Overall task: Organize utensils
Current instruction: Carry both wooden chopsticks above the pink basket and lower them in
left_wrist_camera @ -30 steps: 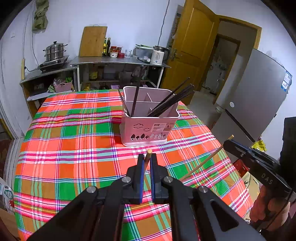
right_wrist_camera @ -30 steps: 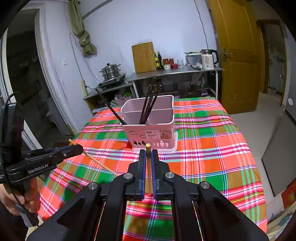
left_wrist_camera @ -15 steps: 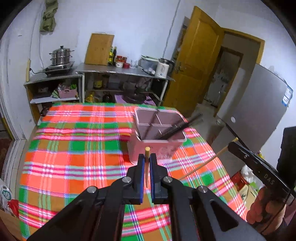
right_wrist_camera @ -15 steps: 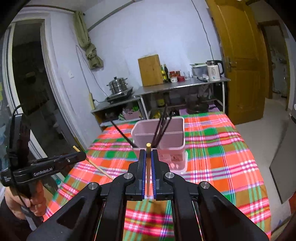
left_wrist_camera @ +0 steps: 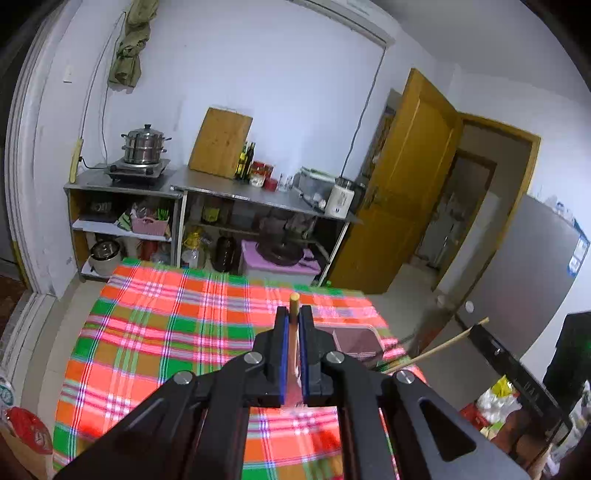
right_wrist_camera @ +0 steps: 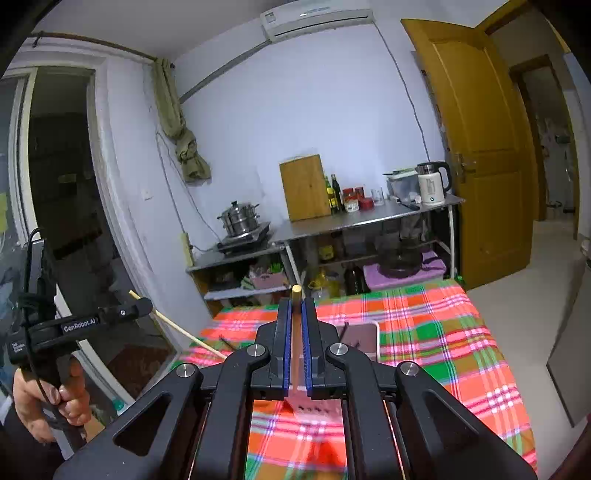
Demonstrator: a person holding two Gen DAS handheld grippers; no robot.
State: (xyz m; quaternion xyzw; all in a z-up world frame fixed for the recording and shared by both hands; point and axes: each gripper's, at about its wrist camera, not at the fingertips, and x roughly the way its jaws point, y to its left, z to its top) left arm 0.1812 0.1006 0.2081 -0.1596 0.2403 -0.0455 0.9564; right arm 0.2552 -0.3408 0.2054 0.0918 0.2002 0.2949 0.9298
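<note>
Left wrist view showed you a table [left_wrist_camera: 147, 350] under a red, green and orange plaid cloth, with steel shelving [left_wrist_camera: 236, 192] against the white wall behind it, a steamer pot [left_wrist_camera: 143, 146] on a burner, one wooden cutting board [left_wrist_camera: 221, 144] leaning on the wall, one white kettle [left_wrist_camera: 341, 197] and an open yellow door [left_wrist_camera: 402, 192]. Your left gripper [left_wrist_camera: 294, 325] had its blue-padded fingers pinched narrow on one wooden chopstick [left_wrist_camera: 294, 301], whose blunt end stood up past the tips. One pink utensil holder [left_wrist_camera: 354, 341] sat on the cloth just right of the fingers, mostly hidden behind them and blurred, so its contents could not be made out. At the right edge your right gripper [left_wrist_camera: 476, 330] held a second wooden chopstick [left_wrist_camera: 439, 349] slanting down toward the table; its jaws were too thin in profile to judge.

Right wrist view gave you the same plaid table [right_wrist_camera: 461, 350], shelving [right_wrist_camera: 369, 218], steamer pot [right_wrist_camera: 239, 218], cutting board [right_wrist_camera: 304, 192], kettle [right_wrist_camera: 430, 184] and door [right_wrist_camera: 476, 155], plus one air conditioner [right_wrist_camera: 314, 16] high on the wall and a dark doorway at the left. The right gripper [right_wrist_camera: 296, 314] was clamped narrow on its chopstick [right_wrist_camera: 296, 291]. The pink holder [right_wrist_camera: 364, 341] lay behind the fingers, with a few dark chopstick tips [right_wrist_camera: 225, 341] poking out; their count was unclear. At the left, your hand [right_wrist_camera: 51, 402] gripped the left gripper [right_wrist_camera: 146, 306], its chopstick [right_wrist_camera: 184, 332] angled down to the table edge.
</note>
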